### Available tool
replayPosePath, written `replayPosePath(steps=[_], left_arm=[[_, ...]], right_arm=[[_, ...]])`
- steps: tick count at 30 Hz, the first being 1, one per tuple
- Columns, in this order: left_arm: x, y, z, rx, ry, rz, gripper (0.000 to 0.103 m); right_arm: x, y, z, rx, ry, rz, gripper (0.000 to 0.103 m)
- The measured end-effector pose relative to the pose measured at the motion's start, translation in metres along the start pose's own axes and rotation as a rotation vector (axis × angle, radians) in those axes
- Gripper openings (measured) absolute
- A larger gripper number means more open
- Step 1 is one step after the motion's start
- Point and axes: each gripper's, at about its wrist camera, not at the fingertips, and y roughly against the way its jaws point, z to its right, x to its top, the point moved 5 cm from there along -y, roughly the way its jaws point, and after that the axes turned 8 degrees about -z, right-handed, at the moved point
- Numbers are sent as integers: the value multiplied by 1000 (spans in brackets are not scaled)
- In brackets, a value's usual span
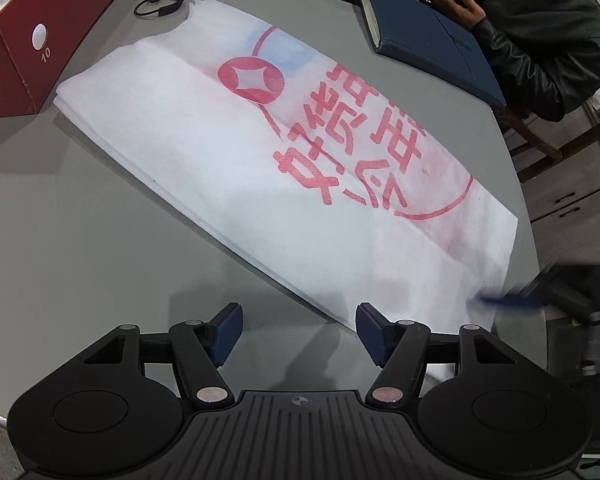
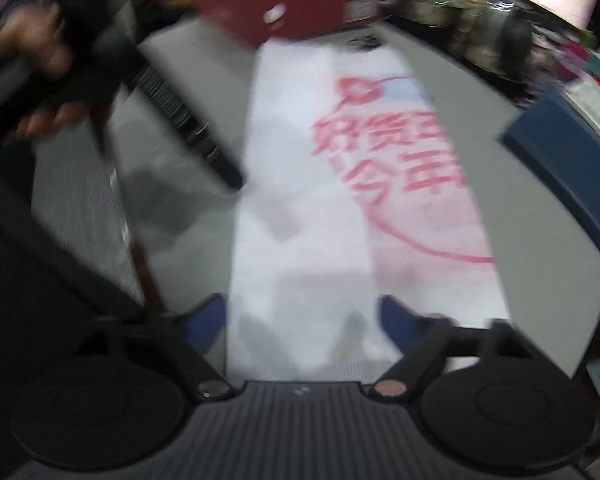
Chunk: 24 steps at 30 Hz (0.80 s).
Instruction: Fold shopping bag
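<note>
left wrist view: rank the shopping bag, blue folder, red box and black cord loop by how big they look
1. shopping bag
2. blue folder and red box: similar, both cropped or foreshortened, so unranked
3. black cord loop

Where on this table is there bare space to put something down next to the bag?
The widest bare patch of grey table lies between the shopping bag and the red box, running toward the left gripper. A narrower strip runs between the bag and the blue folder. The far end is crowded: a black band lies there.
</note>
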Motion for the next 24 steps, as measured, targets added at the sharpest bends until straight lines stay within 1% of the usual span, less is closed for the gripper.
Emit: replayPosePath(steps=[2, 3, 4, 5, 6, 8, 14, 16, 18, 19, 20, 21, 22, 23, 24], left_arm=[[0, -1, 2, 0, -9, -3, 67], [0, -1, 3, -2, -13, -3, 68], [0, -1, 3, -1, -17, -3, 68], [0, -1, 4, -1, -21, -4, 69], [0, -1, 4, -1, -25, -6, 70], [1, -2, 6, -3, -29, -10, 71], [2, -2, 5, -14, -31, -26, 71], [3, -2, 5, -14, -34, -30, 71], [3, -2, 6, -11, -40, -34, 72], [3, -2, 6, -8, -44, -34, 72], [3, -2, 6, -6, -47, -35, 72], [3, -2, 7, -5, -49, -35, 73], [3, -2, 7, -6, -50, -35, 74], [3, -2, 7, -7, -51, -35, 74], [3, -3, 8, -6, -52, -35, 75]], right_arm=[[0, -2, -1, -6, 12, -6, 37], [0, -3, -1, -8, 19, -10, 38], [0, -4, -2, -11, 25, -13, 37], [0, -5, -2, -14, 31, -16, 31], [1, -7, -2, -17, 37, -19, 19], [1, -9, -3, -22, 50, -26, 0], [4, -13, -7, -32, 64, -57, 0], [3, -9, -12, -35, 84, -53, 16], [1, -5, -18, -54, 127, -39, 63], [-2, -5, -22, -74, 166, -39, 66], [-5, -7, -25, -83, 195, -56, 59], [-8, -12, -27, -92, 216, -86, 47], [-10, -14, -28, -95, 220, -92, 46], [-10, -13, -28, -77, 198, -84, 33], [-10, -13, -28, -57, 175, -86, 24]])
